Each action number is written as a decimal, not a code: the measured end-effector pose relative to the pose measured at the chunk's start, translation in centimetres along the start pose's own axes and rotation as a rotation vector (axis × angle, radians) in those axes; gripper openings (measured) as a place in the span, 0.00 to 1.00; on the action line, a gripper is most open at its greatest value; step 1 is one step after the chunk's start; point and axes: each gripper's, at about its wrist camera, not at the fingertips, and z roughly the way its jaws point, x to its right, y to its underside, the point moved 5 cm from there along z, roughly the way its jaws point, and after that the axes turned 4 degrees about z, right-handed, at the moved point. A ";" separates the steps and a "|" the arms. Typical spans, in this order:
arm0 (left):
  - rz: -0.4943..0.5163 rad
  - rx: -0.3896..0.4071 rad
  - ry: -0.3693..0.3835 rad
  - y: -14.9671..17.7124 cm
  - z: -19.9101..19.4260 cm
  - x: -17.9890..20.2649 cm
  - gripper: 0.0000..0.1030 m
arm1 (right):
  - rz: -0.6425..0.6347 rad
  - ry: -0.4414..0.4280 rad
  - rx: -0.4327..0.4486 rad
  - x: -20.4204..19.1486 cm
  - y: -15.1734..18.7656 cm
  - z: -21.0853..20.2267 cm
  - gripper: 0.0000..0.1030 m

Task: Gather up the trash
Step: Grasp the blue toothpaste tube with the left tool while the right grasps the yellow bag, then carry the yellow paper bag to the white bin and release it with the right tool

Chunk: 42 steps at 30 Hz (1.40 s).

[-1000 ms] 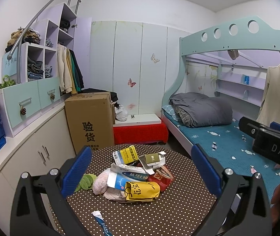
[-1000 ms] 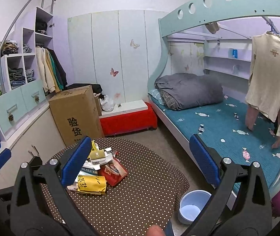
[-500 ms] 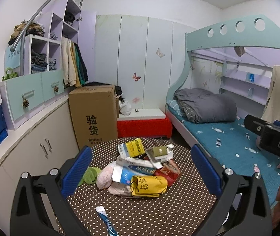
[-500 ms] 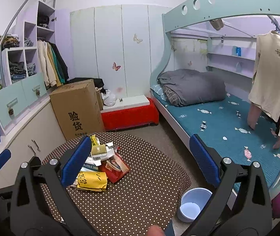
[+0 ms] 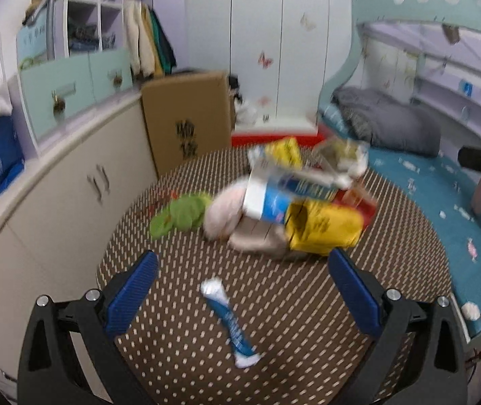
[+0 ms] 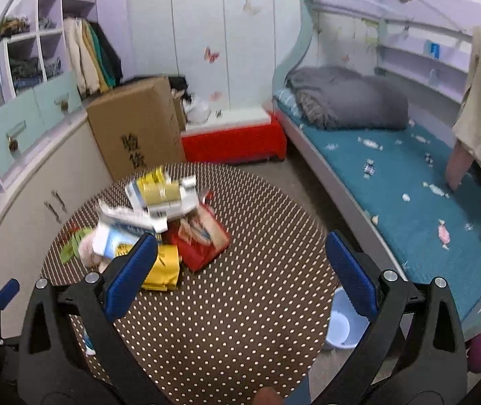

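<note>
A pile of trash (image 5: 294,195) lies on the round brown dotted table (image 5: 172,303): yellow bag (image 5: 324,227), blue-white carton, red packet, pink and green soft items (image 5: 179,214). A small blue-white wrapper (image 5: 232,324) lies alone in front. My left gripper (image 5: 242,297) is open and empty above the table, the wrapper between its fingers. In the right wrist view the pile (image 6: 159,216) sits left of centre; my right gripper (image 6: 240,276) is open and empty above the table (image 6: 240,303). The views are blurred.
A pale blue bucket (image 6: 345,324) stands on the floor at the table's right edge. A cardboard box (image 5: 189,118), a red bench (image 6: 233,138), cabinets at left and a bunk bed (image 6: 392,168) at right surround the table.
Both grippers have moved forward and tilted down toward the table. The pile and the small wrapper appear larger and closer. Both grippers remain open.
</note>
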 end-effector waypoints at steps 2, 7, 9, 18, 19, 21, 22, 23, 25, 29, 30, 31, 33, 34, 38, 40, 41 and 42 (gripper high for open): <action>-0.010 -0.045 0.000 1.4 1.4 -0.6 0.96 | -0.008 -0.005 -0.032 -0.4 0.6 1.3 0.94; -0.044 -0.130 0.009 3.5 4.0 -2.0 0.96 | -0.027 -0.026 -0.104 -1.2 2.0 4.0 0.94; -0.047 -0.152 0.008 4.1 4.6 -2.3 0.96 | -0.031 -0.032 -0.124 -1.5 2.5 4.8 0.94; -0.051 -0.243 0.019 5.4 8.1 -2.5 0.77 | -0.062 -0.130 -0.216 -4.7 4.6 8.3 0.94; -0.059 -0.263 0.030 5.6 8.4 -2.6 0.65 | -0.062 -0.156 -0.225 -5.4 4.8 8.6 0.94; -0.053 -0.259 0.034 5.7 8.4 -2.4 0.55 | -0.057 -0.205 -0.241 -6.5 5.1 9.3 0.94; -0.040 -0.255 0.037 5.7 8.3 -2.2 0.48 | -0.056 -0.221 -0.250 -7.0 5.3 9.8 0.94; -0.033 -0.248 0.049 5.5 8.3 -2.0 0.36 | -0.054 -0.234 -0.260 -7.5 5.4 10.3 0.94; -0.031 -0.247 0.071 5.4 8.3 -1.8 0.20 | -0.052 -0.260 -0.275 -8.5 5.5 11.1 0.94; -0.038 -0.243 0.103 5.1 8.7 -1.7 0.14 | -0.041 -0.288 -0.294 -9.8 5.3 12.5 0.94; -0.041 -0.237 0.107 4.9 8.6 -1.7 0.14 | -0.035 -0.292 -0.298 -10.0 5.2 12.9 0.94; -0.042 -0.233 0.109 4.8 8.5 -1.7 0.14 | -0.029 -0.304 -0.302 -10.3 5.1 13.2 0.94; -0.046 -0.227 0.110 4.6 8.2 -1.6 0.14 | -0.034 -0.300 -0.313 -10.5 4.9 14.0 0.94; -0.047 -0.221 0.112 4.4 8.1 -1.6 0.14 | -0.035 -0.301 -0.323 -10.6 5.0 14.4 0.94; -0.051 -0.204 0.119 3.7 7.7 -1.7 0.14 | -0.024 -0.331 -0.330 -10.1 5.5 14.5 0.86; -0.052 -0.196 0.122 3.2 7.5 -1.7 0.14 | -0.025 -0.350 -0.331 -9.7 5.8 14.1 0.85; -0.052 -0.193 0.124 3.1 7.5 -1.7 0.14 | -0.020 -0.360 -0.325 -9.5 5.8 13.7 0.85; -0.052 -0.190 0.126 2.9 7.4 -1.7 0.14 | -0.012 -0.371 -0.318 -9.2 5.8 13.2 0.85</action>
